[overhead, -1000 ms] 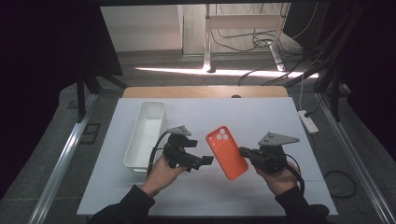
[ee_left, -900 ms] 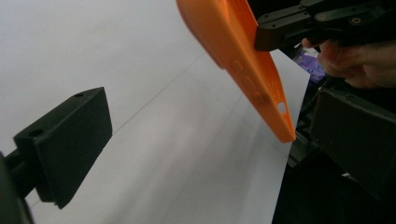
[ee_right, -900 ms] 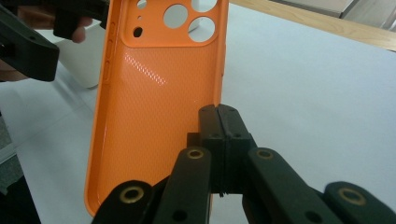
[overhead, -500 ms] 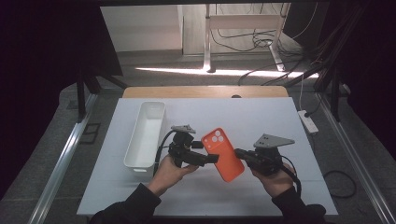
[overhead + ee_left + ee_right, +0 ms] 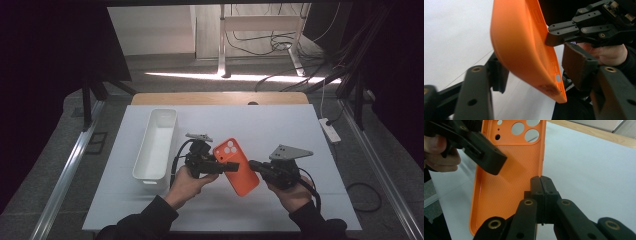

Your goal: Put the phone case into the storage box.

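An orange phone case [image 5: 240,172] hangs tilted above the white table [image 5: 280,130], camera holes at its far end. My right gripper [image 5: 254,165] is shut on its right side rim; in the right gripper view the closed tips [image 5: 541,185] pinch that rim of the case [image 5: 509,190]. My left gripper [image 5: 227,165] straddles the case's other side. Its jaws have just been closing with the case [image 5: 524,50] between them. One pad sits close behind the case's back, and the other pad [image 5: 576,65] still stands off the rim.
A long white bin [image 5: 155,145] stands to the left of my left hand. A white power strip [image 5: 330,129] lies by the table's right edge. A wooden board [image 5: 220,98] borders the far edge.
My left gripper has moved right to the case and its jaws have narrowed around it. The right gripper has kept its hold, and the case has shifted slightly left.
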